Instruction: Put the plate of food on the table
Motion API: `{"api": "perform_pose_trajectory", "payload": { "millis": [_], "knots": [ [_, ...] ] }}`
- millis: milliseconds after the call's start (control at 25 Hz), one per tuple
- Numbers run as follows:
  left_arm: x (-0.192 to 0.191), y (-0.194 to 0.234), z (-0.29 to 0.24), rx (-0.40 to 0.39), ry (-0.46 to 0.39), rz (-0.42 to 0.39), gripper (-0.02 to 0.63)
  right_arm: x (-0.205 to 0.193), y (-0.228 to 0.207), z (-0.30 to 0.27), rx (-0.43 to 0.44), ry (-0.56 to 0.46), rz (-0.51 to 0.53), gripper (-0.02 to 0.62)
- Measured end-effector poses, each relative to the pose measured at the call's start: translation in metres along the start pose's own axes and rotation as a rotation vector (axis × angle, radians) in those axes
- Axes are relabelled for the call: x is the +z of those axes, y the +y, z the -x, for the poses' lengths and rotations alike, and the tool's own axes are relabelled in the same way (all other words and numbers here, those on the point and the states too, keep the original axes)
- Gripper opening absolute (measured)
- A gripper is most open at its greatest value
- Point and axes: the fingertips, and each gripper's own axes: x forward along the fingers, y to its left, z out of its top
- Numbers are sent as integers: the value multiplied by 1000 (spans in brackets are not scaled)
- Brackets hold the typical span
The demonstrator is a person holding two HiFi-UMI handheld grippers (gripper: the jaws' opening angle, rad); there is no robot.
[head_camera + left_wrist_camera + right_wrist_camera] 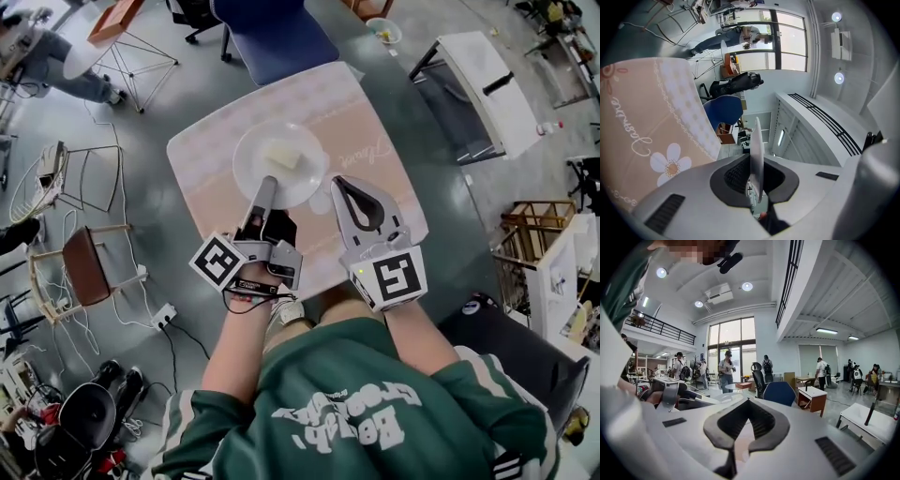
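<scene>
A: Where is the plate?

B: The white plate is over the middle of the table, and a pale yellow block of food lies on it. No view shows whether its underside touches the table or hangs just above it.

A: What holds it?

B: The left gripper is clamped on the plate's rim, on the side toward the table's near edge. In the left gripper view the plate stands edge-on as a thin white blade between the two dark pads, and both press on it. The table fills that view's left side, covered in a peach print with a white daisy.

A: And the other one?

B: The right gripper is closed on nothing. Its tips meet over the table's near right part, just beside the plate and not touching it. The right gripper view shows the same gripper with its pads joined at the tip and only a hollow loop behind them.

A: What surrounds the table?

B: A blue chair stands at the table's far edge. A wooden chair with a brown seat is on the floor to the table's left, well apart from it. A white bench is off to the table's right. The person, in a green sweatshirt, stands at the table's near edge.
</scene>
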Motion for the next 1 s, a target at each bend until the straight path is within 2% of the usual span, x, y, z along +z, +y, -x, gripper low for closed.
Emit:
{"api": "perform_pose_trajectory", "payload": {
  "millis": [440,560,1000],
  "knots": [
    [9,55,-50,46,21,2,29,-38,-35,-54,26,71,-34,16],
    [8,74,-60,69,37,30,29,-49,-42,-66,34,82,-38,15],
    [10,138,-86,159,80,42,29,-102,-60,-98,70,177,-99,15]
  ]
}}
